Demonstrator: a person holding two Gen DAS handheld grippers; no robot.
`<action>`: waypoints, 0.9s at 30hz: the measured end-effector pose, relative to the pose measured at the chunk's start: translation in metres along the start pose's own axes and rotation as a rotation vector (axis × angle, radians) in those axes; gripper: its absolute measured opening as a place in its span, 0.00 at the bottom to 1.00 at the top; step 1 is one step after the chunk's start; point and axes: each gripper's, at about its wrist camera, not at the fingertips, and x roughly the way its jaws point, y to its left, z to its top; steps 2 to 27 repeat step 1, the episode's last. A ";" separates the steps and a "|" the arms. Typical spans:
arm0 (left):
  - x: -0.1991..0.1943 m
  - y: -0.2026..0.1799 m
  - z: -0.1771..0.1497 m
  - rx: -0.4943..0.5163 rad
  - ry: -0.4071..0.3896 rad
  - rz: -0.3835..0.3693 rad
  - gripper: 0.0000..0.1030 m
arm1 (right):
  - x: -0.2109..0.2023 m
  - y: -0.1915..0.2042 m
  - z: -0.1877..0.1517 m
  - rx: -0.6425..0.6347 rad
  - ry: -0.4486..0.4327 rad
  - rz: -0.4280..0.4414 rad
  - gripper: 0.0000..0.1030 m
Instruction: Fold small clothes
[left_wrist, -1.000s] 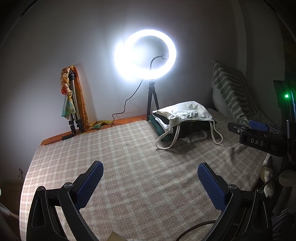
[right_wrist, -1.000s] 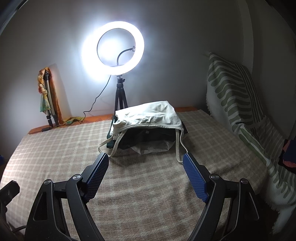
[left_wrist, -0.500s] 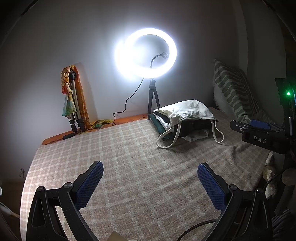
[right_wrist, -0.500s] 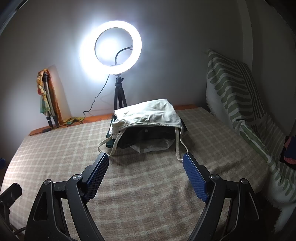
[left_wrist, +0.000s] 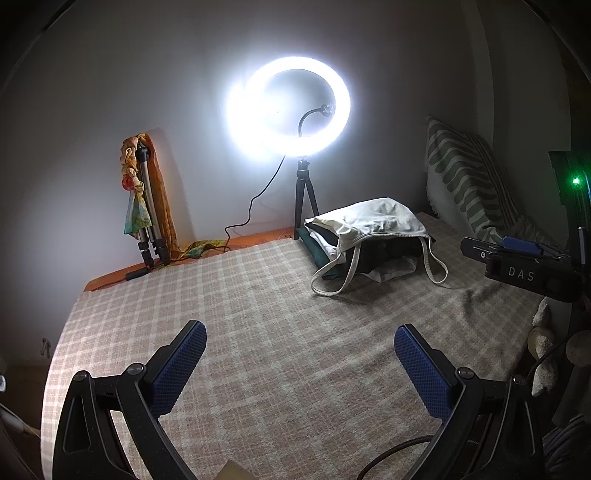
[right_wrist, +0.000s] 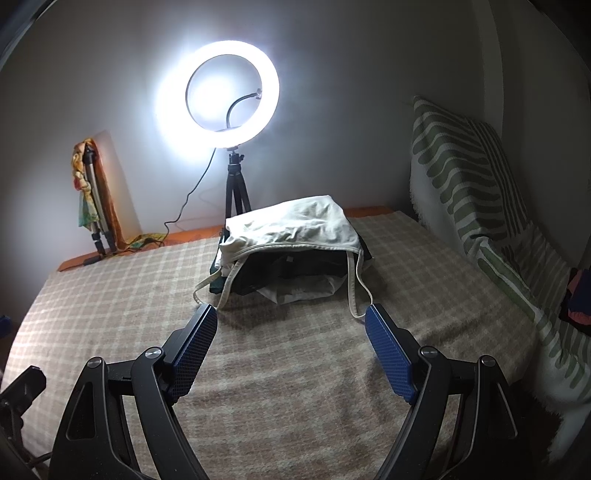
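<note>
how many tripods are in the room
2. One black tripod stands at the far edge of the bed, holding the lit ring light, just behind the clothes pile. A silver tripod leans in the left corner, draped with a colourful scarf.

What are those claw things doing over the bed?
A person holds two grippers above the checked blanket. The left gripper and right gripper are both open and empty. The pile of clothes, a white top uppermost, sits unfolded near the ring light. Folding has not begun.
</note>
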 end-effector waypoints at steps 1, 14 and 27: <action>0.000 0.000 0.000 -0.001 0.000 -0.001 1.00 | 0.000 0.000 0.000 0.001 -0.001 -0.001 0.80; 0.000 0.000 0.000 -0.001 0.000 -0.001 1.00 | 0.000 0.000 0.000 0.001 -0.001 -0.001 0.80; 0.000 0.000 0.000 -0.001 0.000 -0.001 1.00 | 0.000 0.000 0.000 0.001 -0.001 -0.001 0.80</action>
